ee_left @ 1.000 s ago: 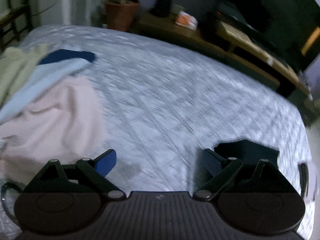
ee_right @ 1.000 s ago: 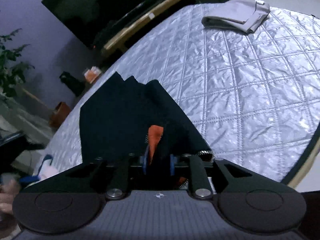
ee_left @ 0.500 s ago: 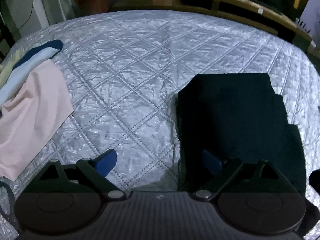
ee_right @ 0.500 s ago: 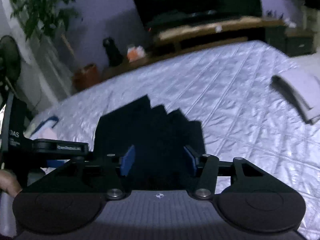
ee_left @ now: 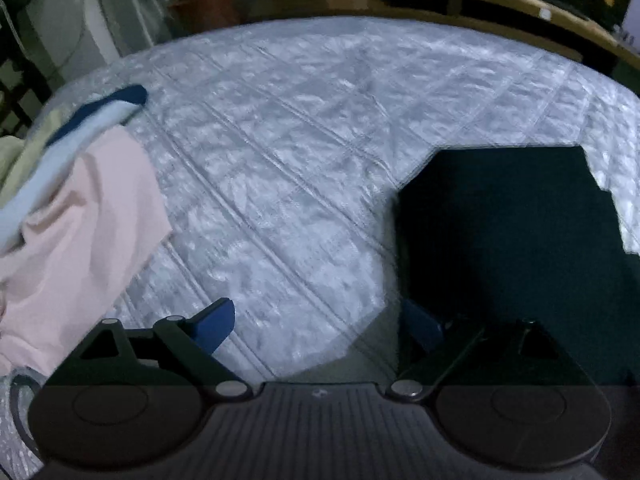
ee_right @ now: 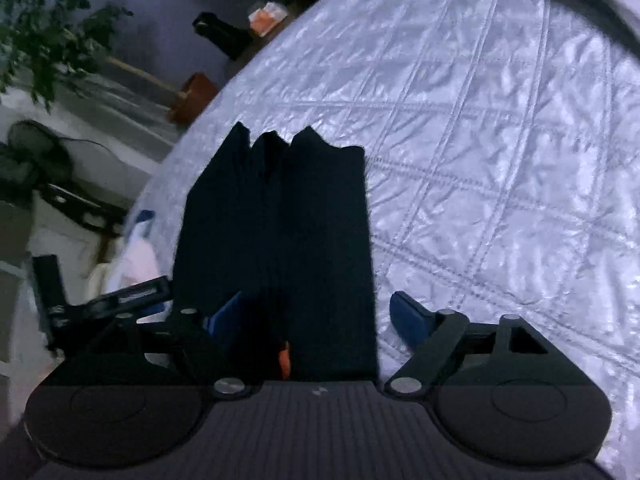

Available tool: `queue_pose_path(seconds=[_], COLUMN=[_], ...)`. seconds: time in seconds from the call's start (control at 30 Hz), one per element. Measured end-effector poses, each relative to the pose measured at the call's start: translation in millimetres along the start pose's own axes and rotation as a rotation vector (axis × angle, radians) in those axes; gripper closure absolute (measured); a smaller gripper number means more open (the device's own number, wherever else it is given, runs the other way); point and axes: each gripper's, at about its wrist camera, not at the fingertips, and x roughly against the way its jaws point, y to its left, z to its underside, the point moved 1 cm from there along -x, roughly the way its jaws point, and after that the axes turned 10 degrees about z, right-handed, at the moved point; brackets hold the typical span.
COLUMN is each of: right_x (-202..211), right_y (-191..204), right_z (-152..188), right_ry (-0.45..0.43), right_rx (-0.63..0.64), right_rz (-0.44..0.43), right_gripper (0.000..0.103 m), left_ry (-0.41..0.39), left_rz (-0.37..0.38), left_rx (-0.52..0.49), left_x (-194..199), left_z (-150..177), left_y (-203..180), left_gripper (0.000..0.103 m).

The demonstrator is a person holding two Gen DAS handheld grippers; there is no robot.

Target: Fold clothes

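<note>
A: Where did the dark garment (ee_right: 280,240) lie from each tool?

B: In the right wrist view it ran up the frame's middle, long axis straight away from the right hand-held gripper (ee_right: 316,316), its near end between the spread blue pads. Those jaws had just been opening; the left pad overlapped the cloth, the right one stood beside its edge over bare quilt, neither pinching.

A: And the other?

B: The left hand-held gripper (ee_left: 320,320) stood spread too, though its jaws had just been narrowing. The garment (ee_left: 512,248) lay at lower right, and only its right pad overlapped the cloth's left edge. The right tool looked nearer for any squaring-up.

A: Materials?

B: Matte, limp, near-black fabric in a stepped rectangle on a shiny diamond-quilted bed (ee_left: 300,140). A soft pink garment (ee_left: 80,232) lay rumpled at left.
</note>
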Motion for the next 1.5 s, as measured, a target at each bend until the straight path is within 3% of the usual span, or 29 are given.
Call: queue_pose_path(seconds=[0.1,0.17,0.27,0.37,0.5,0.53,0.57,0.6,0.63,0.7,0.87,0.93,1.13,1.27,1.4,1.5], right_x=[3,18,39,28,6,3,1,1,4,14,36,35,18,21,38,52], right_y=[-9,-7,-3,13,21,22,26,30,34,40,46,50,54,49,30,-2], right_z=[-7,-13,-17,-4,10,11,12,14,17,21,37,50,76,72,58,37], right_ry=[0.027,-0.027,-0.102,0.029,0.081,0.076,0.073,0.071,0.07,0.047,0.026,0.055,0.1,0.106,0.129,0.094], right_rx=[-0.037,-0.007,-0.032,-0.009,-0.006,-0.004,0.025,0.058,0.091,0.137,0.221,0.301,0.455,0.415,0.278,0.096], right_rz=[-0.037,-0.027,-0.081,-0.119,-0.083,-0.067,-0.049,-0.03,-0.014,0.001,0.024,0.097,0.257,0.236,0.108,0.006], right_gripper=[0.02,0.019,0.019,0.02,0.024,0.039,0.071,0.088,0.092,0.093,0.094,0.098,0.103,0.103,0.083,0.064], left_ry=[-0.022,-0.027,-0.025,-0.037,-0.078,-0.1,-0.126,-0.151,-0.161,-0.16,-0.012,0.004,0.018,0.073,0.156,0.137], left_rz=[-0.025,-0.011,0.024,0.035,0.023,0.016,0.008,0.003,0.01,0.039,0.117,0.117,0.241,0.236,0.239,0.216], left_rx=[0.034,0.052,0.031,-0.019,-0.048,-0.042,-0.048,-0.06,-0.07,-0.089,-0.105,-0.094,-0.138,-0.199,-0.14,-0.171], left_x=[1,3,7,14,25,30,36,42,45,49,25,25,44,34,10,11], left_z=[-7,-11,-11,-7,-4,-4,-6,-6,-7,-6,4,4,3,18,27,29], left_y=[8,10,0,-16,-27,-26,-28,-29,-32,-38,-48,-48,-60,-71,-66,-70], left_gripper=[0.014,0.014,0.014,0.015,0.016,0.016,0.016,0.014,0.014,0.012,0.009,0.011,0.01,0.009,0.003,0.002])
